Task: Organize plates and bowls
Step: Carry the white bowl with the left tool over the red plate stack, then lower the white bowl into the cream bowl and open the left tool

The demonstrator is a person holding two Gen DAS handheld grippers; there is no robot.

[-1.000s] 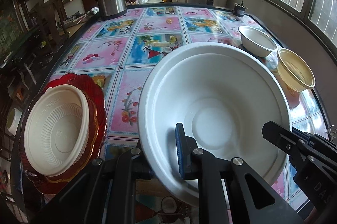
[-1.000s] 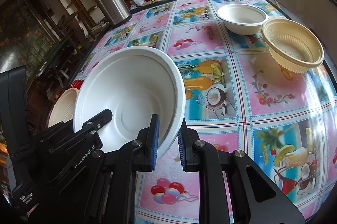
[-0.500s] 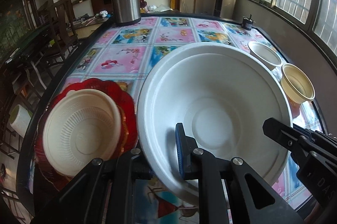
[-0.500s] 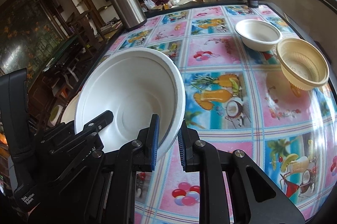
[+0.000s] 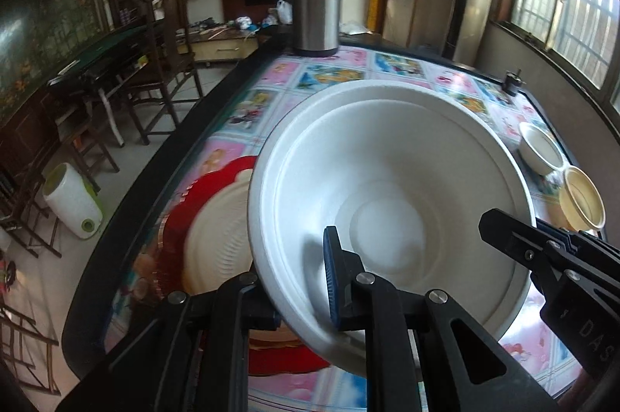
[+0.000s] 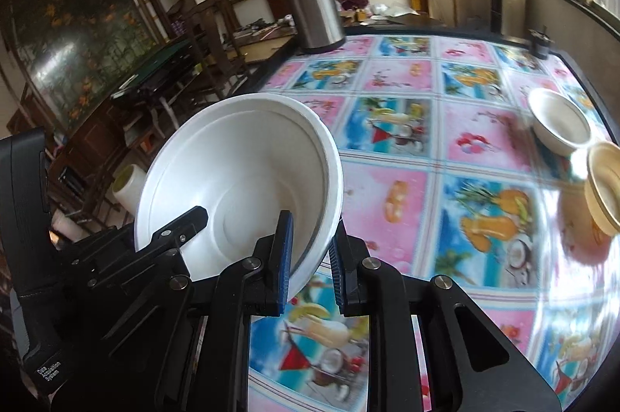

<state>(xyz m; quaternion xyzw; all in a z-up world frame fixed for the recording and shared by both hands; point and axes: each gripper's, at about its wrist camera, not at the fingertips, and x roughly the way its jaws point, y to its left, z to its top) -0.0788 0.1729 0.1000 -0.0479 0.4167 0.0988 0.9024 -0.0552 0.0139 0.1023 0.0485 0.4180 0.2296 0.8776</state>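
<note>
White foam bowl (image 5: 391, 187), the large one, is held in the air above the counter (image 6: 457, 148), tilted, with both grippers clamped on its rim. The left gripper (image 5: 294, 280) pinches the near rim: one blue-padded finger (image 5: 332, 272) lies inside the bowl against the wall, the other is hidden behind and under the rim. The right gripper (image 6: 310, 253) bites the rim from the opposite side, one blue pad inside the bowl and one outside, the foam wall pressed between them; its jaws have just eased a little wider while the rim stays between the pads. In the left wrist view the right gripper reaches in over the bowl's right rim. Below the held bowl, by the counter's left edge, lies a red scalloped plate (image 5: 217, 179) with a cream ribbed bowl (image 5: 217, 237) resting in it; the foam bowl covers part of both from the camera. Toward the right edge of the counter stand a smaller white bowl (image 6: 562, 121) and a cream bowl (image 6: 604, 183) just beside each other; whether they touch I cannot tell. A tall steel thermos (image 6: 310, 1) stands upright at the far edge, and a small dark object (image 6: 540, 44) sits at the far right corner. The counter carries a glossy cloth of pink and blue picture squares.
</note>
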